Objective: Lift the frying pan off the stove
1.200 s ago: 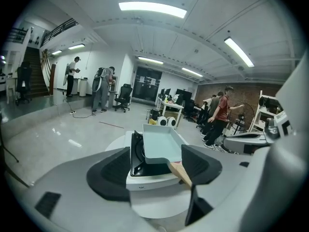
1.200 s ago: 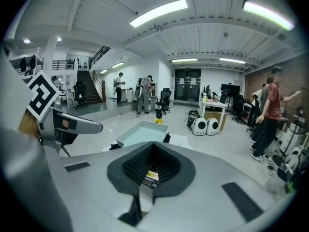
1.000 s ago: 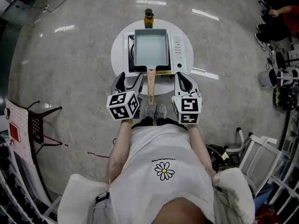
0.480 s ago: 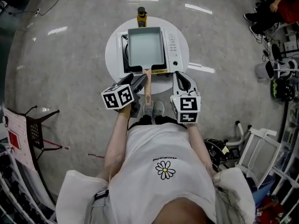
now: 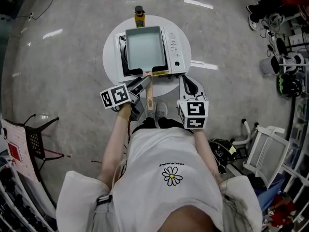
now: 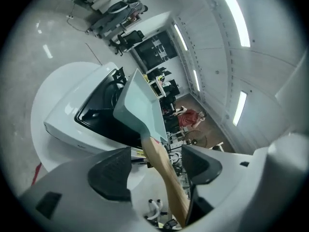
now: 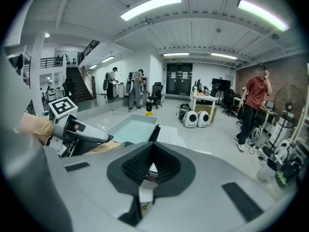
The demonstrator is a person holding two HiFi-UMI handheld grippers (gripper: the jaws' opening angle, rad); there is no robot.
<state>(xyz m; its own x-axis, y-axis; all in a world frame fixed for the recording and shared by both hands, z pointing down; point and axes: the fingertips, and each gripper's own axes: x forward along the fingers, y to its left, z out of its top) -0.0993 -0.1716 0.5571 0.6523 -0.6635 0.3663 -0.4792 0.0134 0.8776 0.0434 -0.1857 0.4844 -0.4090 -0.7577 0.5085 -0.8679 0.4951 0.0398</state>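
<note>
A grey polished floor fills most of the head view, and a round white desk stands in the middle of it, right in front of the person. A white single-burner stove takes up most of the desk, with its control strip along the right side and its black glass cooking surface on the left. The rectangular pale-teal frying pan lies on that glass and covers nearly all of it. Its wooden handle juts out past the near edge of the desk towards the person.

The left tool is turned at a slant and reaches in at the handle close to where it joins the pan. In the left gripper view its jaws are spread, with the handle running between them. The handle lies near the right-hand pad, and a clear gap separates it from the left-hand pad, so nothing is clamped.

The right tool hangs at the near right edge of the desk, just beside the stove's front corner and apart from the handle. In the right gripper view its jaws are pressed together with nothing between them.

A small yellow bottle with a dark cap stands upright at the far rim of the desk, just behind the stove.
</note>
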